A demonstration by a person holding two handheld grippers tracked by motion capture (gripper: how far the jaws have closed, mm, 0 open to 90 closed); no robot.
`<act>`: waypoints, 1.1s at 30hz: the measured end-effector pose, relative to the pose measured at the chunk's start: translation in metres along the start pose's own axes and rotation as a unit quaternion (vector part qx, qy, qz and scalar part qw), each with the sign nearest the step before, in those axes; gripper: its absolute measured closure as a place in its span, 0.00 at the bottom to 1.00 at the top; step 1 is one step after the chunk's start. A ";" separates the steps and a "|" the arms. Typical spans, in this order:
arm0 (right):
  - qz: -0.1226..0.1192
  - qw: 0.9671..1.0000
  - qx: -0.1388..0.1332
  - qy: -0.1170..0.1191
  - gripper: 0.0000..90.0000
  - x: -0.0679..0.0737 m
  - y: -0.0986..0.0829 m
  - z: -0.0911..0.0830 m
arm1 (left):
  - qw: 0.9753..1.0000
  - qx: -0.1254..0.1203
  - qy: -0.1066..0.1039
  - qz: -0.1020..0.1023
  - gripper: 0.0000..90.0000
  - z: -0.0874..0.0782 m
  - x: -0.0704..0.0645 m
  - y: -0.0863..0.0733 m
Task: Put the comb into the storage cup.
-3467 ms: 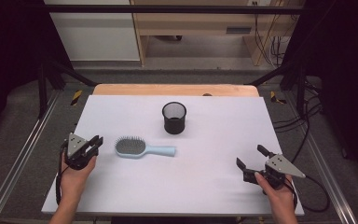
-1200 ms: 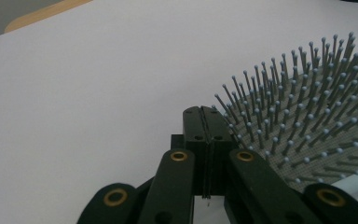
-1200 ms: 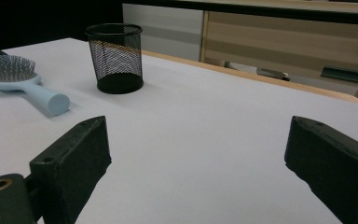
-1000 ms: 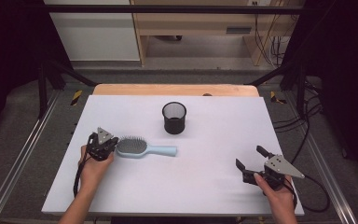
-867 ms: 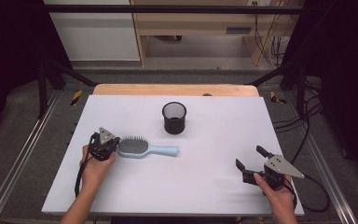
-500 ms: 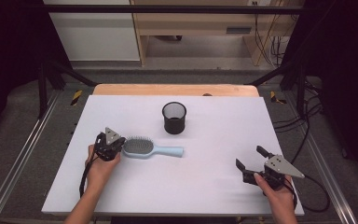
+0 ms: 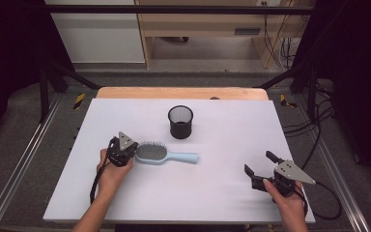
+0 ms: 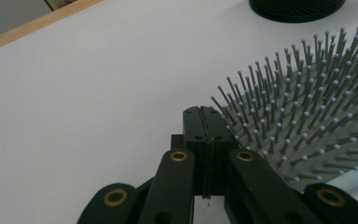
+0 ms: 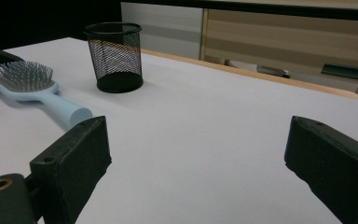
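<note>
Scanning every object for print, we find no brand, label or readable writing on anything in view.

We see one container, a round black wire-mesh cup (image 7: 180, 122), standing upright near the middle of the white rectangular surface (image 7: 222, 193). In the right gripper view the cup (image 9: 114, 56) lets light through its mesh walls, and we make out nothing inside it, though its floor is dark and hard to read.

We find the pale blue plastic hairbrush with grey ball-tipped bristles (image 7: 163, 154) lying flat, bristles up, just in front of the cup and slightly to its left, apart from it. Its handle points toward the right side of the surface and its oval head toward the left.

Our left gripper (image 7: 125, 151) sits at the head end of the hairbrush, held in the person's left hand (image 7: 110, 171). In the left gripper view the two black jaws are pressed together with nothing between them, and the closed tip (image 8: 203, 122) meets the edge of the bristle field (image 8: 303, 112); we cannot tell whether it touches the brush body itself.

Our right gripper (image 7: 262, 169) rests near the front right corner, well apart from hairbrush and cup, in the person's right hand (image 7: 287, 200). Its jaws stand wide apart, with bare surface between them.
</note>
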State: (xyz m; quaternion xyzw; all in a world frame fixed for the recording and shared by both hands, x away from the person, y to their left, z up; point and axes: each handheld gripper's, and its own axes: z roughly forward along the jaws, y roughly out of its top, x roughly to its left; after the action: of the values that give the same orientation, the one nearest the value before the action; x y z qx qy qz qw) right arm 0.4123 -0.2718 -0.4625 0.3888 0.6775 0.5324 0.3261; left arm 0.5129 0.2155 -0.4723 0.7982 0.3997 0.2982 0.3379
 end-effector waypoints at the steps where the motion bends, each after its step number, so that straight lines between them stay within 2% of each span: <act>1: 0.001 1.000 0.000 0.000 0.08 0.000 0.000 0.000 | 1.000 0.000 -0.001 0.001 1.00 0.001 -0.002 0.001; 25: 0.009 1.000 -0.001 -0.005 0.08 -0.003 0.000 -0.001 | 0.999 -0.005 -0.023 0.033 1.00 0.016 -0.039 0.023; 27: 0.009 1.000 -0.001 -0.005 0.08 -0.003 0.000 -0.001 | 0.999 -0.005 -0.023 0.035 1.00 0.016 -0.040 0.023; 28: 0.009 1.000 -0.001 -0.005 0.08 -0.003 0.000 -0.001 | 0.999 -0.010 -0.020 0.044 1.00 0.017 -0.042 0.025; 33: 0.010 1.000 0.000 -0.006 0.08 -0.004 0.000 0.000 | 0.999 -0.013 -0.021 0.045 1.00 0.019 -0.047 0.027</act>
State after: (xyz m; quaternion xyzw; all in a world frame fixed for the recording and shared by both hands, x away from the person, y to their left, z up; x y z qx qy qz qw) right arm 0.4137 -0.2751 -0.4621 0.3983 0.6718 0.5335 0.3246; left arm 0.5152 0.1585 -0.4725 0.8172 0.3524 0.3011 0.3425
